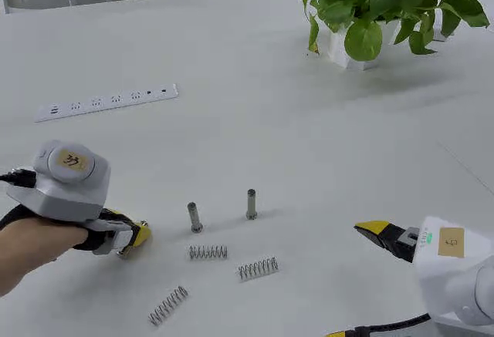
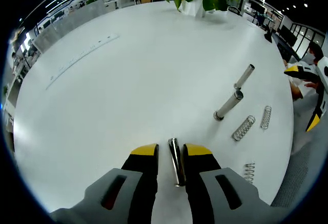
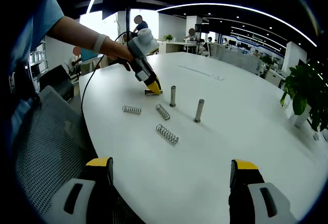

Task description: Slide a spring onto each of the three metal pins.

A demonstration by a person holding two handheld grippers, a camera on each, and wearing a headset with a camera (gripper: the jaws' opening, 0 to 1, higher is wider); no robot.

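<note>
Left gripper (image 2: pixel 170 149): fingers narrowly parted, grey metal pin (image 2: pixel 175 158) lying between, seemingly untouched. Right gripper (image 3: pixel 171 168): fingers wide apart, holding nothing.

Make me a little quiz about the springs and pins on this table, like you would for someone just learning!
1. True or false: all three springs lie loose on the table, none on a pin.
2. How many pins stand upright on their own, away from both grippers? A one, B two, C three.
3. Fill in: the right gripper has its fingers wide ____.
Key: 1 true; 2 B; 3 open.
</note>
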